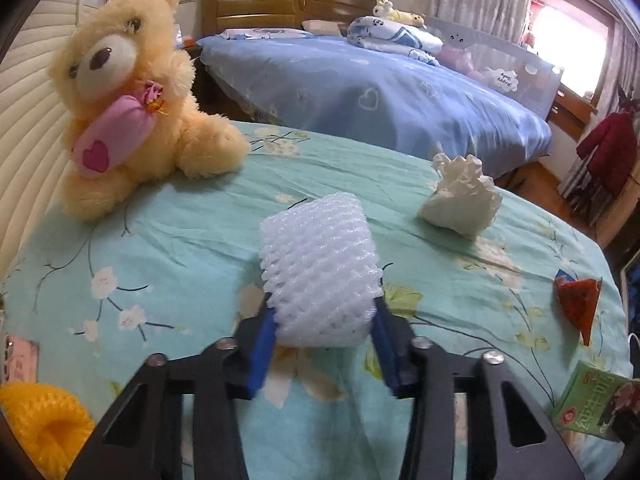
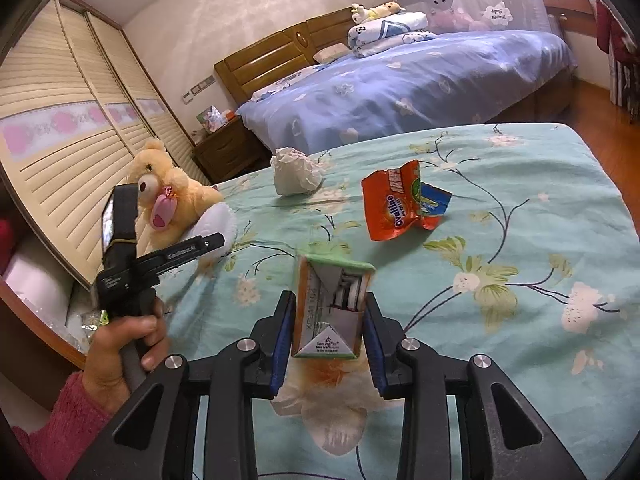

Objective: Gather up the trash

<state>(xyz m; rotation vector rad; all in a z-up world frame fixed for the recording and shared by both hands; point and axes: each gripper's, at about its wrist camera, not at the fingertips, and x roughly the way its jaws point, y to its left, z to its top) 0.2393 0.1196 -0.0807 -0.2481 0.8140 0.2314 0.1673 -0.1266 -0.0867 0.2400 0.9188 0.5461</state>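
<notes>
A white foam net sleeve [image 1: 320, 264] lies on the teal flowered sheet [image 1: 160, 240], and my left gripper [image 1: 324, 312] is shut on its near end, blue pads pressing both sides. From the right wrist view the same net [image 2: 218, 216] shows past the left gripper's finger. My right gripper [image 2: 329, 304] is shut on a small green and white drink carton [image 2: 332, 280], held just above the sheet; the carton [image 1: 588, 404] also shows at the left view's lower right. A crumpled white tissue [image 1: 460, 200] and an orange Ovaltine wrapper [image 2: 396, 204] lie farther back, untouched.
A yellow teddy bear [image 1: 132, 100] sits at the sheet's far left by the louvred wardrobe doors [image 2: 60, 152]. A yellow foam net [image 1: 44, 424] lies at the near left. A bed with a blue cover [image 1: 380, 92] stands behind. A hand in a pink sleeve [image 2: 120, 340] holds the left gripper.
</notes>
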